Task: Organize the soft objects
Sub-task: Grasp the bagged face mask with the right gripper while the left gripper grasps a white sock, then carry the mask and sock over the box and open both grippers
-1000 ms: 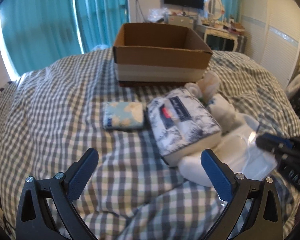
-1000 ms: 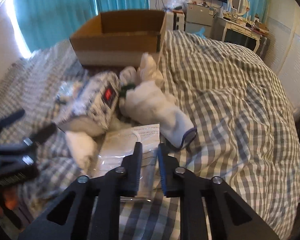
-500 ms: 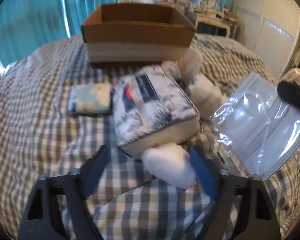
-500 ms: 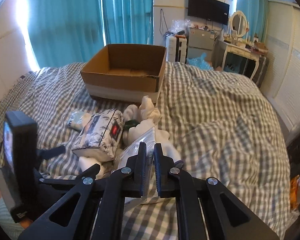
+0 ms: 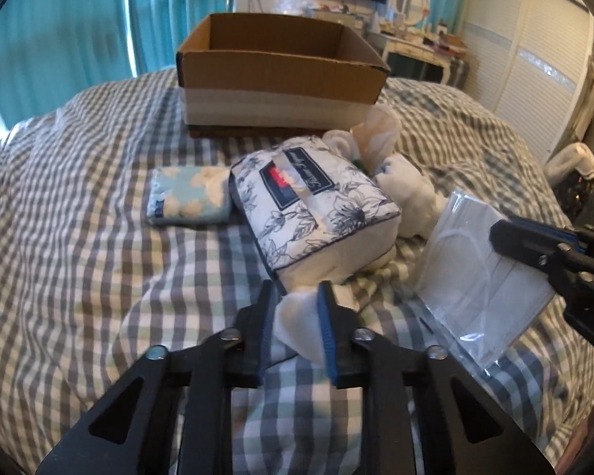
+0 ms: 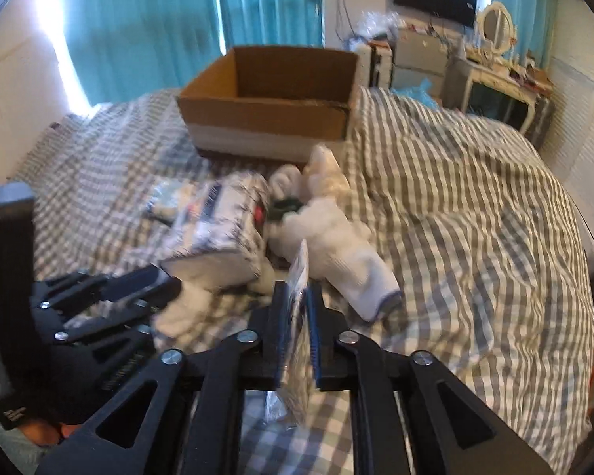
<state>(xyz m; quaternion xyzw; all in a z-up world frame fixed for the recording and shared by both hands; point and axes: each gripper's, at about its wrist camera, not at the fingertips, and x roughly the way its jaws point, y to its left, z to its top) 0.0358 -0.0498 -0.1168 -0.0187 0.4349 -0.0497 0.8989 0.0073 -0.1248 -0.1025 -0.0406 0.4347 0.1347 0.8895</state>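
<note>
My left gripper [image 5: 297,301] is shut on a white soft roll [image 5: 301,328] that lies on the checked bed in front of a floral tissue pack [image 5: 313,202]. My right gripper [image 6: 297,297] is shut on a clear bag of face masks [image 6: 299,316] and holds it off the bed; the bag also shows in the left wrist view [image 5: 483,281]. An open cardboard box [image 5: 281,75] stands at the back. A white plush toy [image 6: 328,229] lies right of the tissue pack.
A small blue floral packet [image 5: 190,198] lies left of the tissue pack. The checked duvet [image 5: 79,237] covers the bed. Teal curtains, a dresser with a mirror [image 6: 495,23] and a wardrobe stand behind the bed.
My left gripper has closed from wide open onto the white roll. My right gripper has lifted the mask bag off the bed and holds it beside the left gripper.
</note>
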